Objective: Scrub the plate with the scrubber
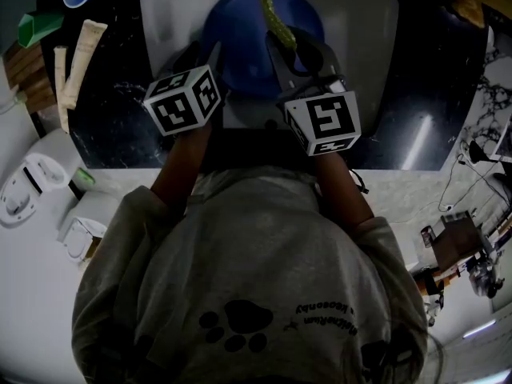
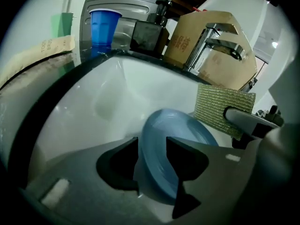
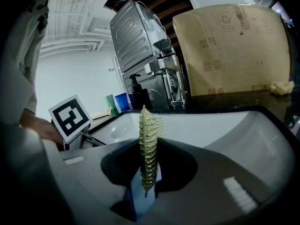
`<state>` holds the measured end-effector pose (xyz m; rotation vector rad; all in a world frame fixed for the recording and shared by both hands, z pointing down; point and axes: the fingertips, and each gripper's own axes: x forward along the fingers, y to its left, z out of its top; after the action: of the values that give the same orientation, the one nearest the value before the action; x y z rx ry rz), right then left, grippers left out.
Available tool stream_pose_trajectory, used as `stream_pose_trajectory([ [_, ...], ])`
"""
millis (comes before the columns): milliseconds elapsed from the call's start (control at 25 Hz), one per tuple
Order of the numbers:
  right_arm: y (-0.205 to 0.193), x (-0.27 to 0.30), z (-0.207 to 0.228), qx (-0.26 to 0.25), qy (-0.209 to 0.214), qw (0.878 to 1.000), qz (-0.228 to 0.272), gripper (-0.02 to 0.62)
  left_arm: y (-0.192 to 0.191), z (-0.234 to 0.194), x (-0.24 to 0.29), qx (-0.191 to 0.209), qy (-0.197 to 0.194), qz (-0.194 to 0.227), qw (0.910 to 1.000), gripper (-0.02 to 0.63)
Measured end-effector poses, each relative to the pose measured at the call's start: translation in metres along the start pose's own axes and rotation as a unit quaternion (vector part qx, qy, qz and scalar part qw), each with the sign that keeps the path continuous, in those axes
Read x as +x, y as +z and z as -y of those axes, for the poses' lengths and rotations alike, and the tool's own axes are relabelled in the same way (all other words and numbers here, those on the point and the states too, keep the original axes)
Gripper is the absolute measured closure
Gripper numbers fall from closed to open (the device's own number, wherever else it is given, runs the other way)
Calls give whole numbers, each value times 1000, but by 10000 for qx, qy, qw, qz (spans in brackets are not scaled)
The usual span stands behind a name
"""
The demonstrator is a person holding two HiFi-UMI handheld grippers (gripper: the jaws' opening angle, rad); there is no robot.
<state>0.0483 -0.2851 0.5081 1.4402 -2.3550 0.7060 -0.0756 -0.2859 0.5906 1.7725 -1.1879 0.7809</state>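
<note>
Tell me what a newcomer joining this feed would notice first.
First, the blue plate in the white sink, with its rim sitting between the open jaws of the left gripper. Next, the yellow-green scrubber, clamped edge-on in the right gripper close by the plate.

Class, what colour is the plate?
Blue; the plate shows best in the left gripper view.

plate (image 1: pixel 240 50) in sink (image 1: pixel 164 10), scrubber (image 1: pixel 277 21) beside plate

Grey sweatshirt (image 1: pixel 240 246), black paw print (image 1: pixel 236 324)
</note>
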Motion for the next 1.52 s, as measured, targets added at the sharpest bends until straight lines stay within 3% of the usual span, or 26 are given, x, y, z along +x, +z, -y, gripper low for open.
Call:
stream_pose_trajectory([
  [240, 3, 1, 1, 115, -32, 9999, 35, 520, -24, -12, 15, -467, 124, -513, 9975, 422],
  [560, 9, -4, 9, 222, -152, 9995, 135, 520, -42, -9, 26, -1298, 95, -874, 9876, 538],
  [800, 17, -12, 15, 234, -277, 9990, 242, 520, -44, -8, 29, -1387, 91, -946, 9858, 551],
  [960, 23, -19, 13, 165, -282, 9990, 296, 520, -46, -5, 30, -2100, -254, -975, 9725, 575],
  [1080, 28, -27, 12, 99, -289, 9990, 337, 520, -48, 3, 27, -2389, -623, -981, 9641, 585],
  [1320, 36, -49, 18, -66, -454, 9983, 370, 520, -38, 21, 19, -2434, -1179, -784, 9595, 583],
  [1520, 37, -73, 38, -204, -768, 9966, 224, 520, -21, 53, 2, -2546, -2005, -595, 9442, 588],
])
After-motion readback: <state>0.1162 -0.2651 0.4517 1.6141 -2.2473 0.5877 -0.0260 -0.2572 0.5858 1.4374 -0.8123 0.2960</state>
